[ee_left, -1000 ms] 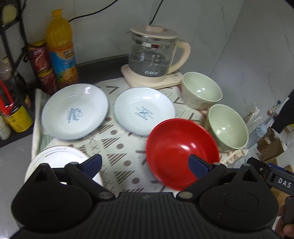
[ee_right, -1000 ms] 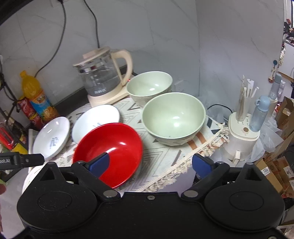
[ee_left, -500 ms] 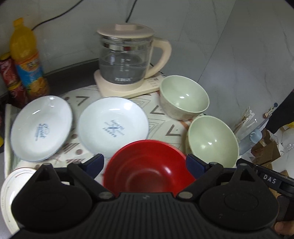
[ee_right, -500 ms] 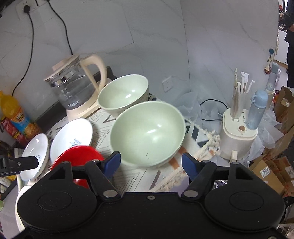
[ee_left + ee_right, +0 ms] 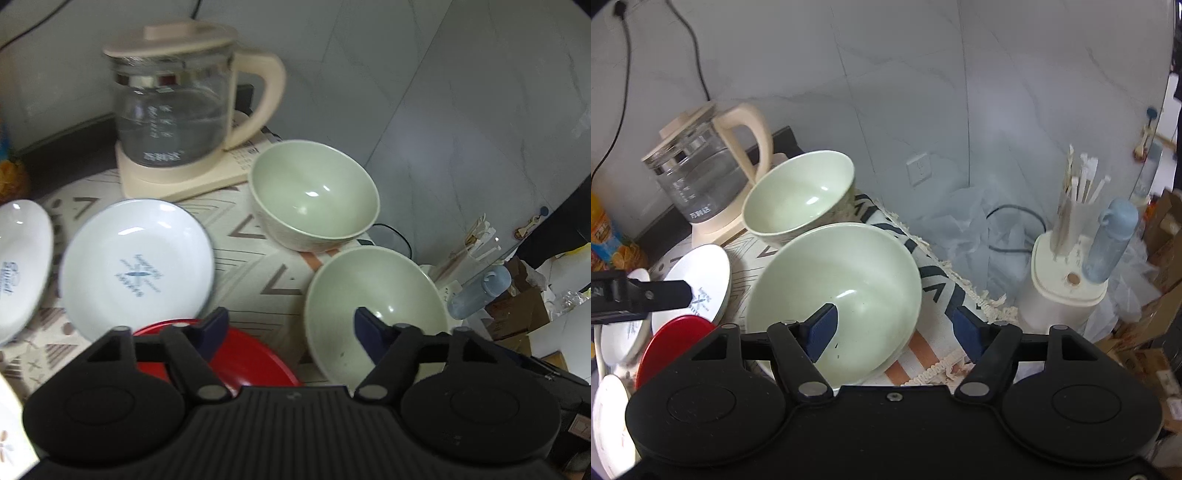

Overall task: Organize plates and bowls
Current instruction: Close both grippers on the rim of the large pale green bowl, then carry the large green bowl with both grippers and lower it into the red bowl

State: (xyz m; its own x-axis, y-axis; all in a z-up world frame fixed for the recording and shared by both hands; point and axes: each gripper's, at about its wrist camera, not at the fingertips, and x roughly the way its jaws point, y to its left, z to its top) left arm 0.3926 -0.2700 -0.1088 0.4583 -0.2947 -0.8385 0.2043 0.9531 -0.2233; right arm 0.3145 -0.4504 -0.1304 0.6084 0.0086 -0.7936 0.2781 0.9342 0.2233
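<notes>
1. Far left: white plates [image 5: 22, 264] and [image 5: 136, 269] sit flat on the patterned tabletop [image 5: 266, 273]. Same spots as 1 s ago; they only slid left in view bc the left cam panned right.
2. Red plate [image 5: 255, 360]: was centred between the left jaws 0.5 s ago, now mostly under the left gripper body, low-left. Untouched, so not the pick, I'd say.
3. Left gripper [image 5: 290, 330]: jaws open, nothing held. One fingertip [image 5: 216, 328] over the red plate, the other over the near bowl. Frame is blurred, so it's moving.
4. Kettle [image 5: 177, 99] at the back, on its base, not involved.
5. Far green bowl [image 5: 799, 197]: upright, just behind the near one; can't tell if they touch.
6. Near green bowl [image 5: 842, 295]: at the right tabletop edge by the fringe. Much bigger in the right cam than 1 s ago.
7. Right gripper [image 5: 895, 328]: jaws open, empty, straddling the near bowl's right rim; left pad [image 5: 823, 326] over the inside, the other outside. No contact visible yet.
8. Read: both grippers converged on the near bowl; rim pinch likely next, prob to nest it w/ the far bowl. Risk: bowl sits close to the edge.
</notes>
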